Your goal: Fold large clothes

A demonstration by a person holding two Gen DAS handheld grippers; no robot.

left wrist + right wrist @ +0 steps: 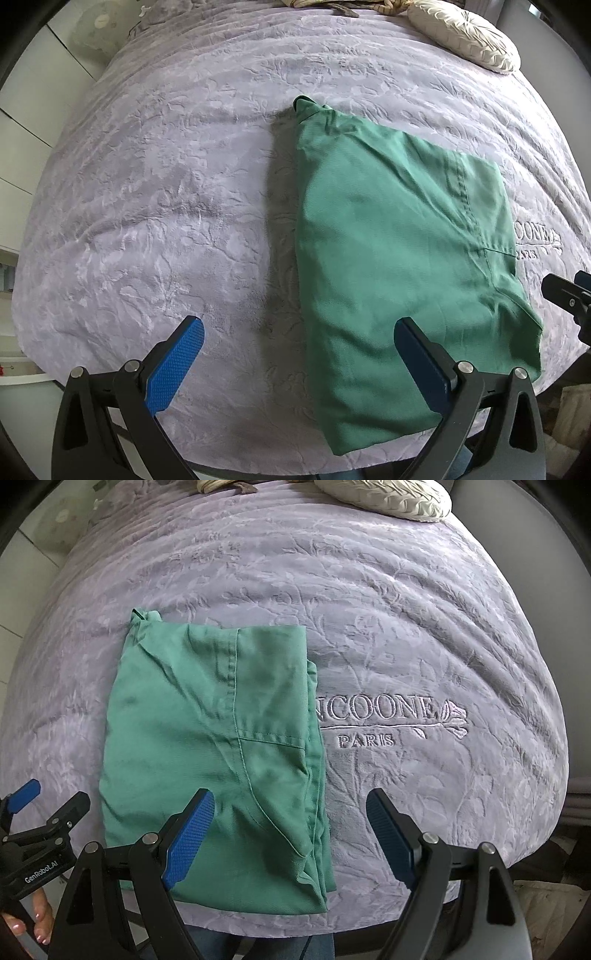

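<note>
A folded green garment (402, 258) lies flat on a lilac embossed bedspread (166, 221), near the bed's front edge. In the left wrist view it fills the space from centre out toward 3 and 5 o'clock, with its collar end pointing to 12 o'clock. Its long left edge runs straight; a seam and stitched panel mark the right half.

The left gripper (299, 343) is spread wide and holds nothing. Its left pad sits over bare bedspread at 7 o'clock, and its right pad is over the garment's lower part at 5 o'clock; whether it touches the cloth cannot be told. Wide bare bedspread stretches from 8 to 11 o'clock.

The right gripper (291, 812) is also spread wide and empty. Its left pad is over the garment's lower right corner, its right pad over bare bedspread at 4 o'clock. Here the garment sits from centre toward 9 o'clock, its layered right edge stacked in thin folds.

Only the right wrist view shows the embroidered lettering (373, 720) in full, just beside the garment's right edge at 3 o'clock, and the person's fingers on the other tool at 8 o'clock. A cream cushion (465, 33) rests at the far edge, about 1 o'clock, well apart from the garment.
</note>
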